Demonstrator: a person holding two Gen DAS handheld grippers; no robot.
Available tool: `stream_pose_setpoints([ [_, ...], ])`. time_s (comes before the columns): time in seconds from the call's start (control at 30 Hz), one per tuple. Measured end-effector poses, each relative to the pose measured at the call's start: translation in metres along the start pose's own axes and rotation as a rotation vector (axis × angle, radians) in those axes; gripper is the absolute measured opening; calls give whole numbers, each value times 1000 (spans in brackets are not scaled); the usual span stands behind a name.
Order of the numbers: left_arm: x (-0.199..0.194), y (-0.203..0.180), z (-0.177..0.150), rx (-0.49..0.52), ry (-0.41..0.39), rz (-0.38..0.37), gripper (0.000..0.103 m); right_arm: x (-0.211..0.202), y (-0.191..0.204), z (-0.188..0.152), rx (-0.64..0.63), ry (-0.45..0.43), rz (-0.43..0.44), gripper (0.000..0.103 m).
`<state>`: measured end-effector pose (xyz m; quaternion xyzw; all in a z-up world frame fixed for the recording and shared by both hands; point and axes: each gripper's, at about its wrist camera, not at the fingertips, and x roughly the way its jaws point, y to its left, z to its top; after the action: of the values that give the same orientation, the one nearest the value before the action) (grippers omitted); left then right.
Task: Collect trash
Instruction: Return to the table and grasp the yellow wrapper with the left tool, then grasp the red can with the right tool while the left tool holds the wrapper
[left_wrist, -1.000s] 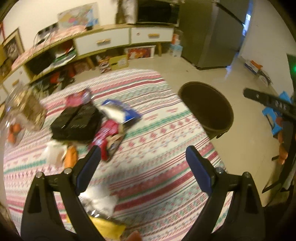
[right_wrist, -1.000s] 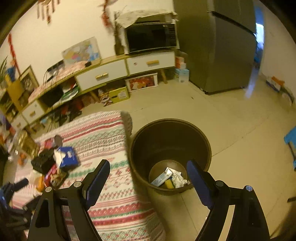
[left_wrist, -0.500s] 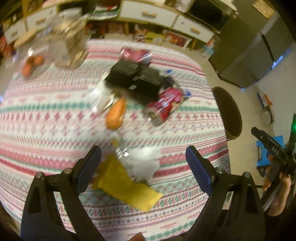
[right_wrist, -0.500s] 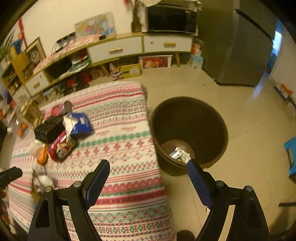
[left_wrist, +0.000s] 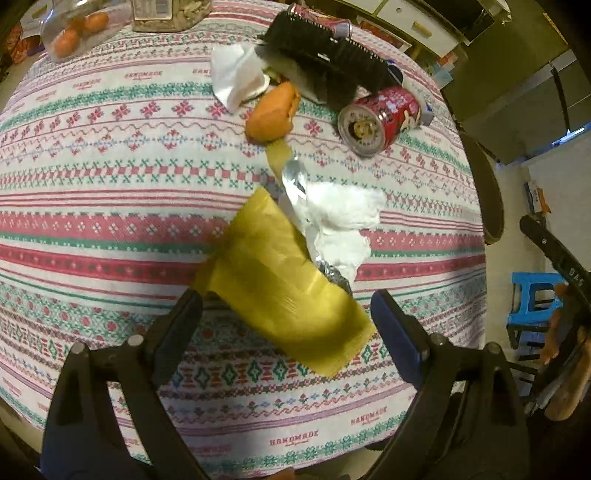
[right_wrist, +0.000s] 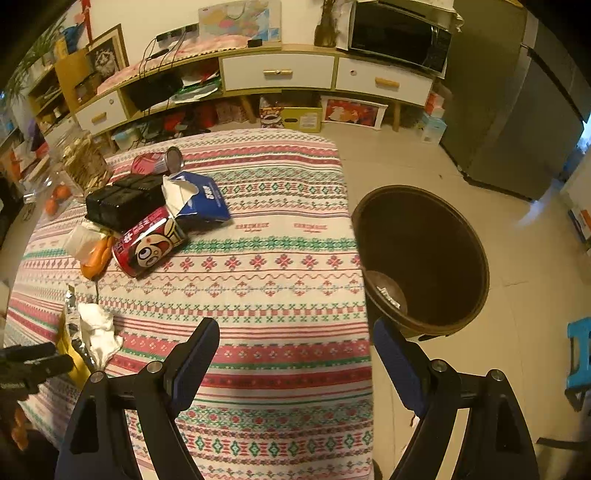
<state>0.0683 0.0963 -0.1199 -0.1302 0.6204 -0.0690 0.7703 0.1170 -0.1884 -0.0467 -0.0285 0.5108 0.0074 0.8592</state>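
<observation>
Left gripper (left_wrist: 284, 306) spread wide, empty, now lower over the yellow wrapper (left_wrist: 284, 280) on the tablecloth (left_wrist: 110, 184). Right gripper (right_wrist: 295, 336) spread, empty, shifted over the cloth. Bin (right_wrist: 424, 254) alongside holds scraps.

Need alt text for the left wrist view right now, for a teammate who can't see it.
The open left gripper hangs over a yellow wrapper on a patterned tablecloth. Beyond lie crumpled white tissue, a red can on its side and an orange peel.

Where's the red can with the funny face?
The red can lies on its side on the table's left part in the right wrist view, between the black box and the orange peel.
</observation>
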Motion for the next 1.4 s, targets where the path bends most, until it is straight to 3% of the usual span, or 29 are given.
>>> stream_pose_setpoints([
  [0.13, 12, -10, 0, 17, 4, 38, 92, 3, 7, -1, -17, 10, -1, 87],
  [0.2, 14, -13, 0, 31, -4, 54, 86, 4, 10, -1, -19, 12, 0, 87],
  [0.3, 12, -14, 0, 65, -27, 91, 69, 5, 14, 1, -15, 13, 7, 87],
  [0.33, 10, -11, 0, 63, -30, 77, 58, 5, 16, 2, -15, 13, 12, 87],
  [0.37, 8, -7, -1, 57, -21, 54, 54, 5, 19, 2, -17, 12, 16, 87],
  [0.5, -4, 12, -4, 42, -33, 19, 52, 8, 34, 3, -43, 15, 25, 87],
  [1.17, -64, 71, 13, 0, -224, 100, 48, 28, 120, -2, -179, 56, 106, 87],
  [1.4, -69, 75, 18, -18, -245, 101, 48, 45, 115, 19, -63, 40, 116, 87],
])
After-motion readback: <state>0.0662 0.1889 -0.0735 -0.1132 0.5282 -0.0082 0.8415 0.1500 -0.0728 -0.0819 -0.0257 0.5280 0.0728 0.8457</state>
